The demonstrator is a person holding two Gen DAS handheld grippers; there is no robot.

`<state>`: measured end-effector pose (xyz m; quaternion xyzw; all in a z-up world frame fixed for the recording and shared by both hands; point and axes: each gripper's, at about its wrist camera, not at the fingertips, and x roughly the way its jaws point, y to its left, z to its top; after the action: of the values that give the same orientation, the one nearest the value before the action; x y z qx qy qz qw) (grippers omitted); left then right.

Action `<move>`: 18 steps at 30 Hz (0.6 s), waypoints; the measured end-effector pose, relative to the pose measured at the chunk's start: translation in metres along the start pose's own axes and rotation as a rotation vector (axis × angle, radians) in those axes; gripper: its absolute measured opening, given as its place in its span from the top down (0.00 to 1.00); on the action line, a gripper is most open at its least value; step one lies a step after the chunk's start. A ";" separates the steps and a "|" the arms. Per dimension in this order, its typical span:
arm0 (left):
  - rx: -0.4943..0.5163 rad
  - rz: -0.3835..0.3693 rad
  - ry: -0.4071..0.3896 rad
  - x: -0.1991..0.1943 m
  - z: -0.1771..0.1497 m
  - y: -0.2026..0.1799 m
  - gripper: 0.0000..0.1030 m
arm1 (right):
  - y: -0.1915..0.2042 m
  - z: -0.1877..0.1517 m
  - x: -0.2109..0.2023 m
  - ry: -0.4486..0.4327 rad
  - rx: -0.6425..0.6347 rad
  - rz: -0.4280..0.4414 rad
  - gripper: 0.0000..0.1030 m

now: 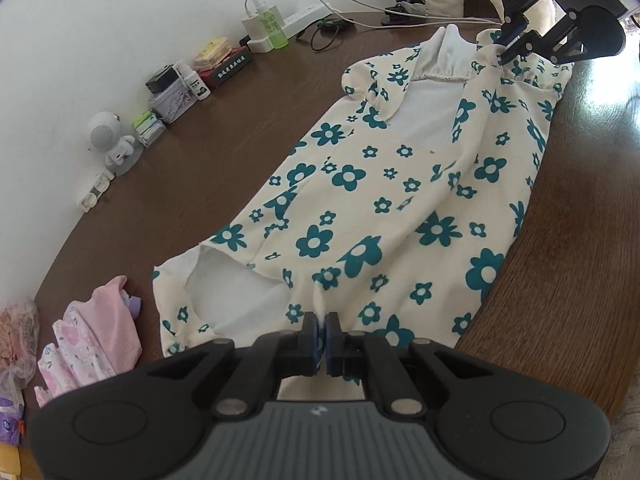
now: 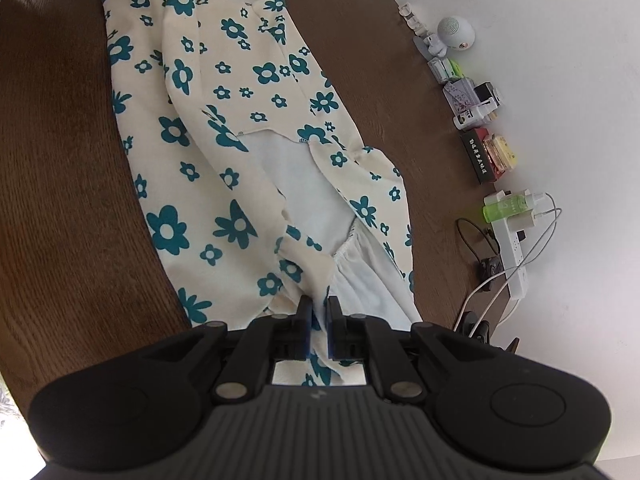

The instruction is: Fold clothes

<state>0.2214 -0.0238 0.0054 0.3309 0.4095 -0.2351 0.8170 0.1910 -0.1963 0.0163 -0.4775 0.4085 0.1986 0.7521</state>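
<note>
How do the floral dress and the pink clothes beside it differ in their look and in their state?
The floral dress is cream with teal flowers; the pink clothes are pale pink. The dress lies spread long across the table, pinched by the left gripper and the right gripper; the pink clothes lie untouched in a small heap. Both rest on the table.

A dark brown wood-grain counter (image 1: 224, 148) fills most of both views, its rounded edge curving along the right of the left wrist view. Behind it stands a plain white wall (image 1: 100, 20), evenly lit by soft daylight. Small clutter and a white power strip (image 2: 514, 256) line the wall's foot.
</note>
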 end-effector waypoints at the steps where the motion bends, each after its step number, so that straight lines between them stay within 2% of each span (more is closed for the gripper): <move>1: -0.012 -0.006 0.011 0.005 0.000 0.002 0.97 | -0.002 0.000 0.008 0.005 0.010 0.008 0.94; 3: -0.063 -0.014 0.024 0.010 -0.003 0.009 0.89 | -0.006 -0.002 0.020 0.006 0.037 0.020 0.92; 5: -0.118 -0.009 0.016 0.007 -0.007 0.015 0.74 | -0.012 -0.007 0.023 -0.002 0.085 0.030 0.79; 7: -0.164 0.010 -0.020 -0.007 -0.012 0.019 0.71 | -0.020 -0.017 0.021 -0.016 0.157 0.036 0.65; 10: -0.217 0.021 -0.112 -0.035 -0.016 0.018 0.68 | -0.035 -0.034 0.008 -0.071 0.313 0.054 0.64; 12: -0.237 -0.007 -0.178 -0.047 -0.015 0.010 0.67 | -0.046 -0.046 -0.010 -0.144 0.444 0.077 0.64; 14: -0.249 -0.048 -0.220 -0.049 -0.011 -0.001 0.67 | -0.041 -0.047 -0.025 -0.253 0.512 0.117 0.64; 16: -0.257 -0.098 -0.224 -0.036 -0.004 -0.014 0.67 | -0.026 -0.035 -0.028 -0.349 0.514 0.170 0.64; 18: -0.266 -0.147 -0.228 -0.022 0.003 -0.027 0.67 | -0.008 -0.017 -0.018 -0.406 0.483 0.222 0.64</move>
<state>0.1930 -0.0419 0.0156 0.1604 0.3650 -0.2738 0.8752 0.1784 -0.2128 0.0318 -0.1886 0.3354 0.2679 0.8833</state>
